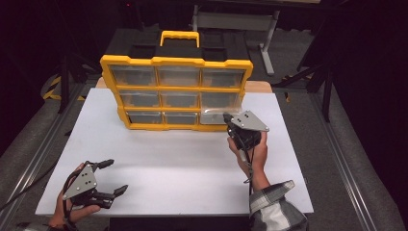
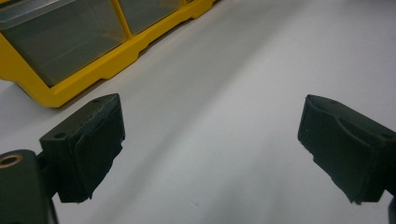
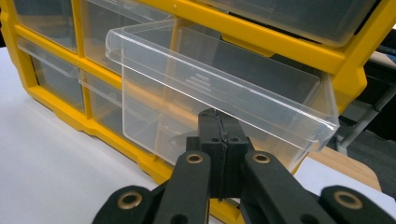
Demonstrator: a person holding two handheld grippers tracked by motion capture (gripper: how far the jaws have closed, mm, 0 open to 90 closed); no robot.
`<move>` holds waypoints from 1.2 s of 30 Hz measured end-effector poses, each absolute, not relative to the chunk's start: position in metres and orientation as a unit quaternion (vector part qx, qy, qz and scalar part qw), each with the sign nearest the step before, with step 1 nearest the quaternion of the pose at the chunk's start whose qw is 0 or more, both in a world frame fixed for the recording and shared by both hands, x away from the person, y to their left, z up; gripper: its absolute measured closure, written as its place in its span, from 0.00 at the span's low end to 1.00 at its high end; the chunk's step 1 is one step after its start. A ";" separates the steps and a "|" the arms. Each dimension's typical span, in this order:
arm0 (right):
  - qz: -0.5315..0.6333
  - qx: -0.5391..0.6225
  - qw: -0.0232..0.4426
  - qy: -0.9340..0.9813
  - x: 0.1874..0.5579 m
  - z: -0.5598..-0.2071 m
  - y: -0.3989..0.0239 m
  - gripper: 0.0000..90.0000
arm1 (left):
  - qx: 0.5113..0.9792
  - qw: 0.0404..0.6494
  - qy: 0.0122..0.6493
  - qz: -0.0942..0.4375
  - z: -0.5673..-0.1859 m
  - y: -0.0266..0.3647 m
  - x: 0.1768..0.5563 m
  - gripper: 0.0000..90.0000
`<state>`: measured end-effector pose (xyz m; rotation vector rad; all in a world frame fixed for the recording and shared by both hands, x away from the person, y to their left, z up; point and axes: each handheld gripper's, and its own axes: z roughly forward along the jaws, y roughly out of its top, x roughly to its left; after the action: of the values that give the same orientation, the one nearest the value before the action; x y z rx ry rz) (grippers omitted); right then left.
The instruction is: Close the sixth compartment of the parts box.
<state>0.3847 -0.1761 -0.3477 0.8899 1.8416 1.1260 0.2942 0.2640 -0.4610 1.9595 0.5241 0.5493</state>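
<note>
Black jaws spread wide on your left gripper (image 1: 103, 180), which hovers empty over the white table (image 1: 168, 159) near its front left corner, well apart from the work. At centre stands the yellow organiser (image 1: 175, 94), upright at the table's far edge, its three rows of clear drawers facing you. At right, your right gripper (image 3: 218, 140) has its jaws pressed together at the front lip of the clear drawer (image 3: 219, 88), bottom row, right-hand column, which sits partly pulled out and tilted; whether a thin edge of plastic is pinched between the pads cannot be told from here. That drawer looks light, stiff and slick, thin-walled enough to crack if squeezed hard, so the front lip is likely your surest hold, drawn straight outward while the heavier frame stays put.
</note>
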 end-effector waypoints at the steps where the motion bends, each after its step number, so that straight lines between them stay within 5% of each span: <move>1: 0.442 0.351 0.393 0.725 0.385 -0.347 -0.176 1.00 | 0.810 0.497 0.216 0.226 -0.461 0.264 0.294 0.09; 36: 0.426 0.363 0.404 0.724 0.411 -0.343 -0.172 1.00 | 0.813 0.489 0.213 0.231 -0.461 0.263 0.293 0.09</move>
<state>0.4114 -0.1719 -0.3433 0.9162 1.8269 1.0749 0.2930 0.2634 -0.4611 1.9762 0.5178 0.5617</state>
